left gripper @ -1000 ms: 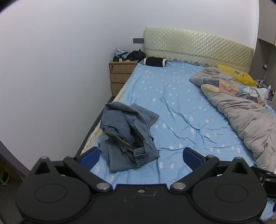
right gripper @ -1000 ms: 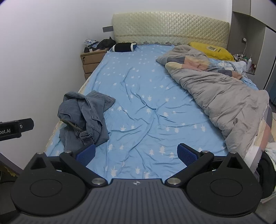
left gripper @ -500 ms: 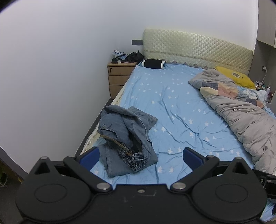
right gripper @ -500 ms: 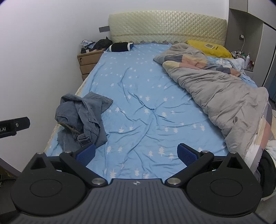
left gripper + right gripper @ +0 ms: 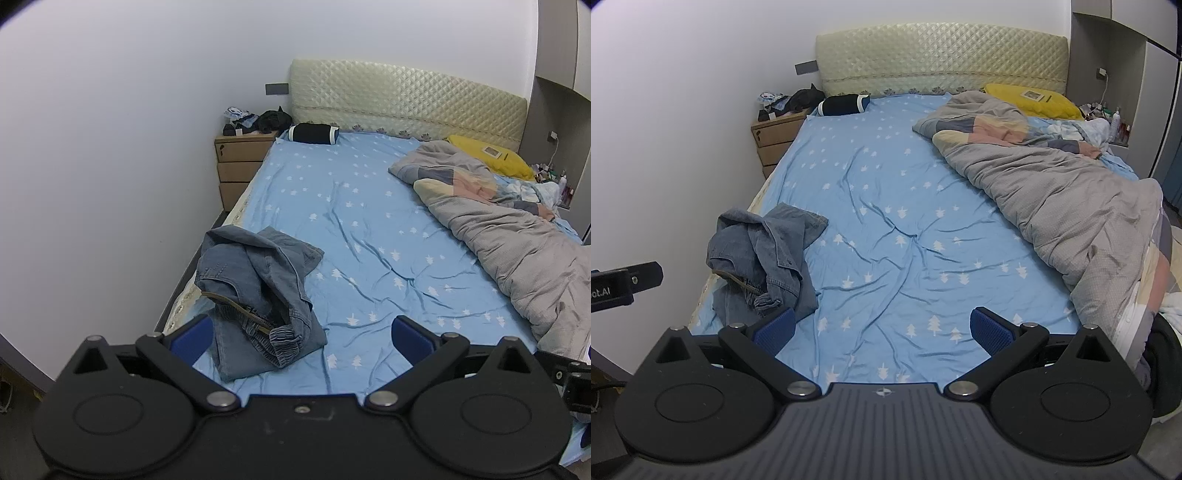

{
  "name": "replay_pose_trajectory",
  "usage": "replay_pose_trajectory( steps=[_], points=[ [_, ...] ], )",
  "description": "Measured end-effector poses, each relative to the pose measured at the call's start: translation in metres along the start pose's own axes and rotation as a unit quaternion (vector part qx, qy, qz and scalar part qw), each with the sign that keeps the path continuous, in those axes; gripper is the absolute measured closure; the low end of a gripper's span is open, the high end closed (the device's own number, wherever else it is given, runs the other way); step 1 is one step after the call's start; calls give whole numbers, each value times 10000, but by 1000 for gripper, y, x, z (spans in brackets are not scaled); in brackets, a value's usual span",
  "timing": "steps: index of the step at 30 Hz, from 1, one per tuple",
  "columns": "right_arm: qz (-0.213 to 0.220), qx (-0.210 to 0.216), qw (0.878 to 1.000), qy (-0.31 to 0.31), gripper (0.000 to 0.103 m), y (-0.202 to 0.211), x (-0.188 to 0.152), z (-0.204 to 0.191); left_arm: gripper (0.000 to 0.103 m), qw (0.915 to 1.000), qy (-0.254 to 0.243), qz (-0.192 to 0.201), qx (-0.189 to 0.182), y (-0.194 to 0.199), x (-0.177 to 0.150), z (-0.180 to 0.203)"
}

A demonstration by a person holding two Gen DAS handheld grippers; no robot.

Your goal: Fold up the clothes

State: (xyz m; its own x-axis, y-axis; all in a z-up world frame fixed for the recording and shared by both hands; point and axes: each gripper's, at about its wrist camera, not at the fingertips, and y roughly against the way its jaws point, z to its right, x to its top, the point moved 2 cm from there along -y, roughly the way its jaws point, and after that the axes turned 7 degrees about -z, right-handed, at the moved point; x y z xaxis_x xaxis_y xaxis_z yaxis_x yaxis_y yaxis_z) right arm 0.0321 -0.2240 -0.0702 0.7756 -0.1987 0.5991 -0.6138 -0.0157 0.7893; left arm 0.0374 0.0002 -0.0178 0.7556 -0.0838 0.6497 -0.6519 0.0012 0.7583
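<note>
Hovering over bed [image 5: 886, 229], left gripper [image 5: 301, 334] spread empty, right gripper [image 5: 882, 326] likewise, jeans [image 5: 255, 291] crumpled

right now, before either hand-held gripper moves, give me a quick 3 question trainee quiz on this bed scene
1. True or false: the left hand-held gripper is shut on the denim clothes.
2. Which side of the bed holds the grey quilt? A) the wall side B) the far side from the wall C) the middle
3. Fill in: the black bolster lies beside the wooden ____.

Key: 1 false, both grippers are open and empty, the right hand-held gripper too. 2 B. 3 nightstand.
</note>
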Motion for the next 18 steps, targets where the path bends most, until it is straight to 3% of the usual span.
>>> replay_pose_trajectory(
  steps=[18],
  points=[
    [-58,178,9998,-41,1,-2,11,0,0,10000,45,-40,62,3,-4,10]
  ],
)
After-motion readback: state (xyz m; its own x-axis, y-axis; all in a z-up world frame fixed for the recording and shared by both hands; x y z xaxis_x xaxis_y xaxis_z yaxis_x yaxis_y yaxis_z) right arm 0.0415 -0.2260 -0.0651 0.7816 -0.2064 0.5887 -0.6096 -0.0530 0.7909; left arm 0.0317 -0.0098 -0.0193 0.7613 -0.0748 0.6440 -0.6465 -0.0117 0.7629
